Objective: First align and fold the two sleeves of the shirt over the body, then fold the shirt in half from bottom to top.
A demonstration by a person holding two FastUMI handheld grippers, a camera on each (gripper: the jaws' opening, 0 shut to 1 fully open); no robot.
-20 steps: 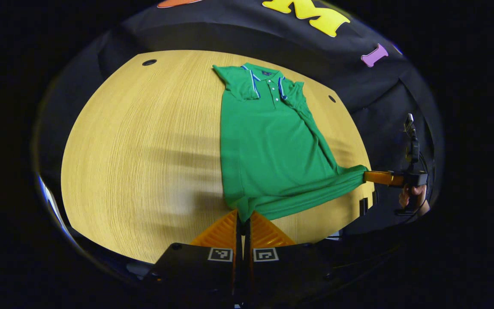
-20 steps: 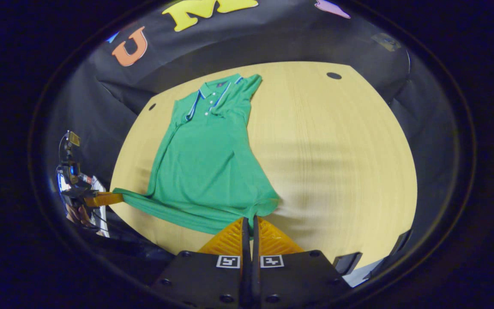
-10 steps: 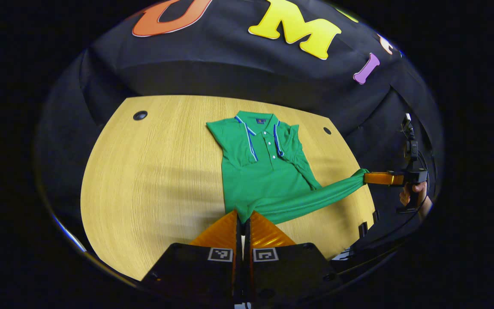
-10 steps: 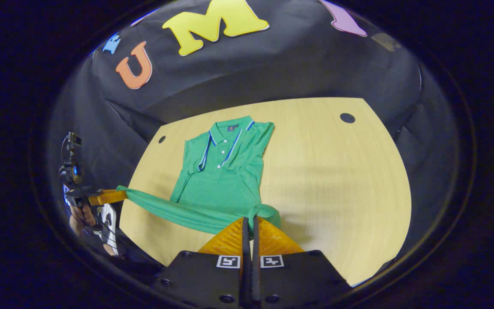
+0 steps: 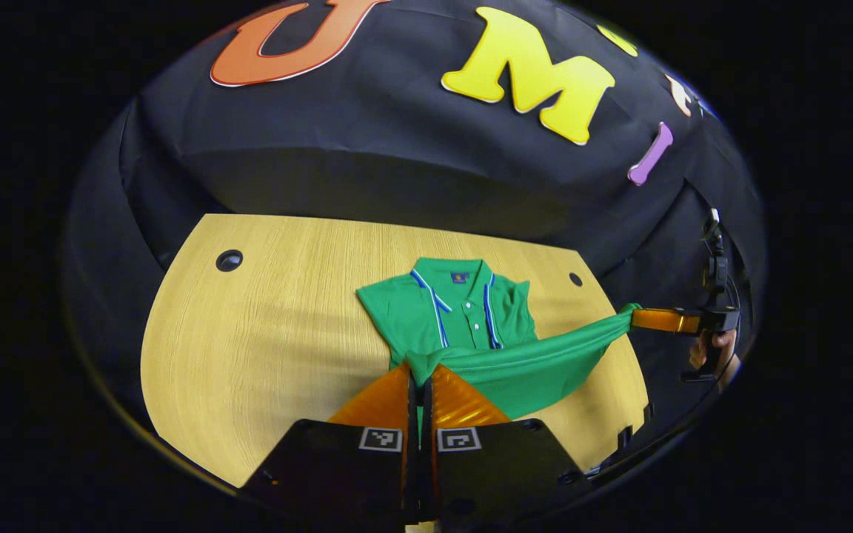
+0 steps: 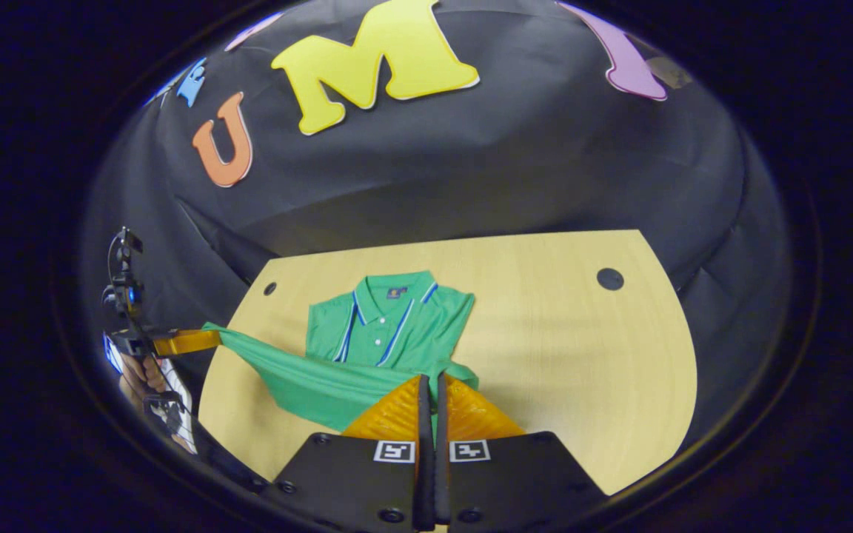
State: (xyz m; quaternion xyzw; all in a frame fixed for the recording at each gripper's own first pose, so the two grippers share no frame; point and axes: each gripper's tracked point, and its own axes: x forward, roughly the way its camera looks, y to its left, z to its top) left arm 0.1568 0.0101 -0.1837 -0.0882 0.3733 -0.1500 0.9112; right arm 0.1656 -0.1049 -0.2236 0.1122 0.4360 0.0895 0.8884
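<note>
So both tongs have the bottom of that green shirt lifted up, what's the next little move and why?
Probably carry the hem forward and lower it near the collar. The left tongs and right tongs each pinch a bottom corner of the green polo shirt, the hem hangs taut between them above the wooden table, and the sleeves already lie folded in.

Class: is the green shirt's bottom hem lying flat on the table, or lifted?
Lifted: both grippers hold the hem stretched taut above the shirt.

Dim booth, sharp centre, heavy fisheye edge warping
</note>
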